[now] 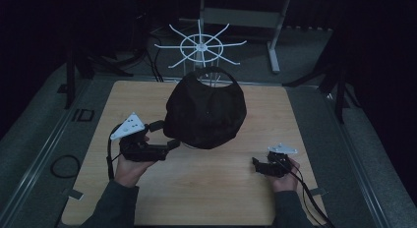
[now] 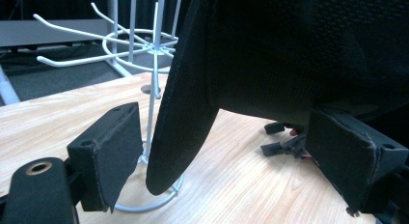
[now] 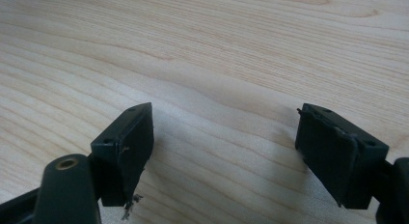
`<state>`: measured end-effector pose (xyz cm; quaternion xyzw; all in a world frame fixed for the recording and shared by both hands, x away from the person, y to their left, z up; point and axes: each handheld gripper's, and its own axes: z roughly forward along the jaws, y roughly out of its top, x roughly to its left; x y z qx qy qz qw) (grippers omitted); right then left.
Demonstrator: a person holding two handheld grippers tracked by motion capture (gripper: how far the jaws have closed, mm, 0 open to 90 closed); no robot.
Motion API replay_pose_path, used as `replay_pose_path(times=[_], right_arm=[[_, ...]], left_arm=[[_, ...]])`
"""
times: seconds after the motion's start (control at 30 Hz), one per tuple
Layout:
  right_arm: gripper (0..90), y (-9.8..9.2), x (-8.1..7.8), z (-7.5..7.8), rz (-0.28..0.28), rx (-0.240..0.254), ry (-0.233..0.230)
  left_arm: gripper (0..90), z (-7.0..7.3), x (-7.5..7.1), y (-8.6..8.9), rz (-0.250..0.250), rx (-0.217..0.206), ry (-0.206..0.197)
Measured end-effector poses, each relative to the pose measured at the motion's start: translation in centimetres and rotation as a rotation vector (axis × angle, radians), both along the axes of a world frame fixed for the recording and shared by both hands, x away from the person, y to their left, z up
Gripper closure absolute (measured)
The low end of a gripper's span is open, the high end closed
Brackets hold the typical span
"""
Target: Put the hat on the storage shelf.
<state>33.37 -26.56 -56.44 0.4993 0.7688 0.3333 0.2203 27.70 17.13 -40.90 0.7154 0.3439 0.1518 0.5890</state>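
Padded black fingers (image 2: 113, 151) of the left gripper (image 1: 166, 134) spread wide astride the curved brim of a black mesh cap (image 1: 205, 110) hanging on a white wire rack (image 1: 200, 45); the right gripper (image 3: 224, 151) gapes over the pale woodgrain desk (image 1: 211, 188).

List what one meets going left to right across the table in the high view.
Left gripper → black cap on the white wire stand → right gripper, all above the wooden table.
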Motion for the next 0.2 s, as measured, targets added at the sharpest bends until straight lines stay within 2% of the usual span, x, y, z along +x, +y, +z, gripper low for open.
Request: replay_pose_path(times=[0.2], right_arm=[[20.9, -0.01, 0.00, 0.00, 0.001, 0.000, 0.000]], left_arm=[[14.9, -0.06, -0.23, 0.57, -0.010, -0.025, -0.008]])
